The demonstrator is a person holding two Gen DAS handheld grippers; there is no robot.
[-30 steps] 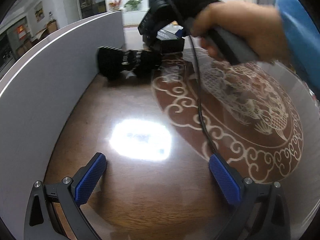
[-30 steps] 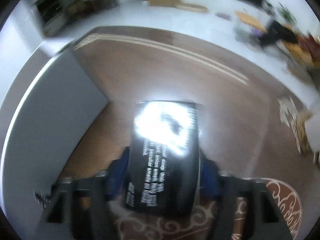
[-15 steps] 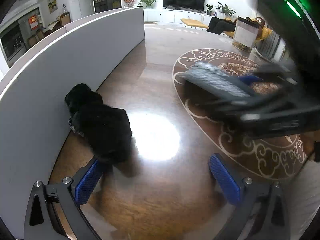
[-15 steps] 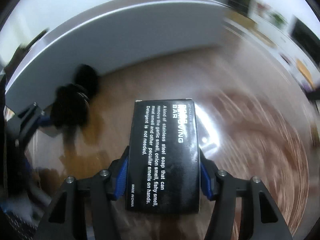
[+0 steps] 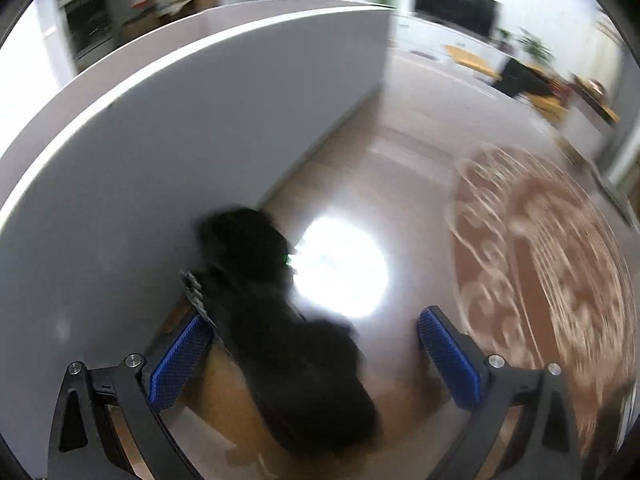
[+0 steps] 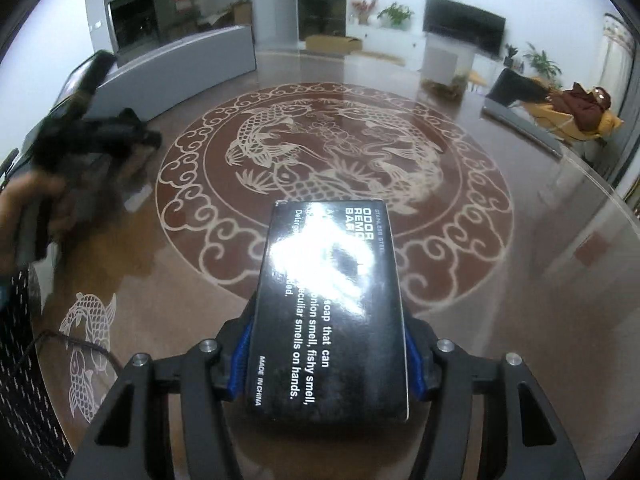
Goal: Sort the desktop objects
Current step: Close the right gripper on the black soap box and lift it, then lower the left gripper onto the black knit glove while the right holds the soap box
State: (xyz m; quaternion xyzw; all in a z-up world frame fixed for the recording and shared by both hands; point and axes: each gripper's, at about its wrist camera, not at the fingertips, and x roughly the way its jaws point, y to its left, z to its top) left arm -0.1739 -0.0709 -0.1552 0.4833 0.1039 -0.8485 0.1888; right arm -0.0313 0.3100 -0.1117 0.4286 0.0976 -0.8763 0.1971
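Observation:
My left gripper (image 5: 316,344) is open, its blue pads on either side of a black comb-like object (image 5: 288,328) that lies on the brown table against the grey partition (image 5: 168,152). The view is blurred. My right gripper (image 6: 326,354) is shut on a black box (image 6: 332,312) with white print about an odor-removing soap bar, held above the table. The left gripper (image 6: 96,136) and its hand also show blurred at the left of the right wrist view.
A round fish-and-cloud pattern (image 6: 332,168) covers the middle of the glass-topped table. A black perforated container (image 6: 20,360) and a dark cable (image 6: 80,344) sit at the near left. The grey partition (image 6: 188,64) curves along the far left.
My left gripper has closed in on the black comb-like object, which now lies between its pads. My right gripper has swung away from the partition toward the table's middle, still holding the box.

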